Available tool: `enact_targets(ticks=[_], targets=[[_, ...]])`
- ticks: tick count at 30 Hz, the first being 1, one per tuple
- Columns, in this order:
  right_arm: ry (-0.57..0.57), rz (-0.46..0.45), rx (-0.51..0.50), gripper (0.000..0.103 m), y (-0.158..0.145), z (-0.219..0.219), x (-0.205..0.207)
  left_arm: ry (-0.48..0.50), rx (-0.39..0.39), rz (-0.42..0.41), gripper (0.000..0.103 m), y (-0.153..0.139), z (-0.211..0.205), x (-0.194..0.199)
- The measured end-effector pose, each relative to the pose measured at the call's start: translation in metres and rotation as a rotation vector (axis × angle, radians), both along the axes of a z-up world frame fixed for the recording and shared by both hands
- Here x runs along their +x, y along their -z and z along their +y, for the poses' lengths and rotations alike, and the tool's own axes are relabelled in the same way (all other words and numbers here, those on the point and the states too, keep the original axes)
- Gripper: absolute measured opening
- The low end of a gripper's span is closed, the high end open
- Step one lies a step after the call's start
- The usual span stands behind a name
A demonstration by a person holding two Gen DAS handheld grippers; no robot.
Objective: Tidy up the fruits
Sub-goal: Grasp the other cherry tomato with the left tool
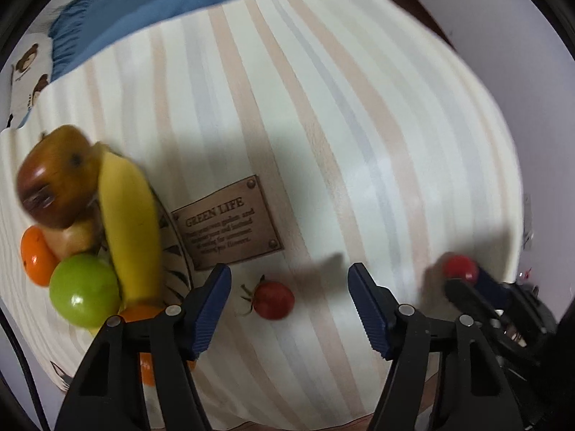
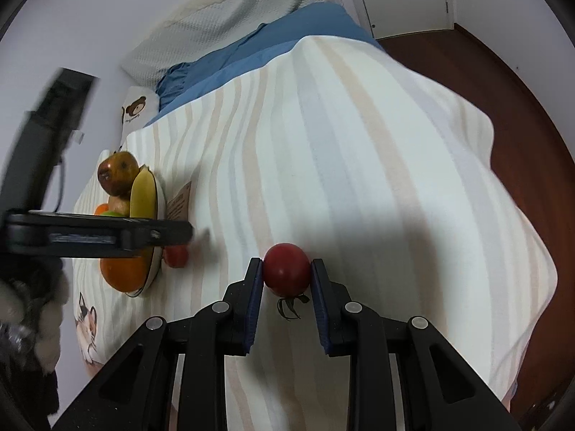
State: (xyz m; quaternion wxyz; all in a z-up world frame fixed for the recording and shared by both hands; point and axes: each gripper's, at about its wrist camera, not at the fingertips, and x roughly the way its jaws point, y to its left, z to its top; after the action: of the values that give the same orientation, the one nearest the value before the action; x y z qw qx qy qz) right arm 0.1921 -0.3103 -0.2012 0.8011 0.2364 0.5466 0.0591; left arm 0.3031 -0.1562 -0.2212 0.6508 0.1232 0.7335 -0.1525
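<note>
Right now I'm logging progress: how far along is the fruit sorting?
Mostly done: the banana, green apple and orange already sit in the bowl. In hand: the right gripper is shut on one tomato. Left: the other tomato lies on the striped cloth between the open left gripper fingers.

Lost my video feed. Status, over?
Right gripper shut on a tomato. Left gripper open over second tomato beside fruit plate. Nothing blocking.

A striped cloth in cream, peach and pale blue covers the surface, bearing a brown "GREEN LIFE" label. Behind lie blue fabric, a bear-printed item, perhaps a cushion, and reddish-brown floor.
</note>
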Motion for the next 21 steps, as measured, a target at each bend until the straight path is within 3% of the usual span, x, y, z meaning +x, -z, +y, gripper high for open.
enact_targets(ticks=[3,7,10,12,13,21], targets=[[0.013,-0.003,0.008,0.028,-0.002,-0.003,-0.001,0.003,0.021,0.068,0.065,0.017,-0.002,0.001],[0.02,-0.007,0.014,0.028,-0.003,-0.003,-0.001,-0.017,0.023,0.098,0.065,0.027,0.001,-0.002],[0.023,-0.006,0.018,0.028,-0.004,-0.006,-0.004,-0.042,0.012,0.091,0.052,0.027,0.003,-0.004],[0.021,-0.001,0.018,0.028,-0.003,-0.008,-0.005,-0.049,0.01,0.078,0.031,0.025,0.006,-0.004],[0.019,0.001,0.017,0.028,-0.003,-0.007,-0.004,-0.027,-0.022,0.076,0.028,0.025,0.006,-0.004],[0.002,-0.009,0.003,0.028,-0.01,0.002,0.001,-0.044,-0.033,0.015,0.024,0.007,0.013,-0.014]])
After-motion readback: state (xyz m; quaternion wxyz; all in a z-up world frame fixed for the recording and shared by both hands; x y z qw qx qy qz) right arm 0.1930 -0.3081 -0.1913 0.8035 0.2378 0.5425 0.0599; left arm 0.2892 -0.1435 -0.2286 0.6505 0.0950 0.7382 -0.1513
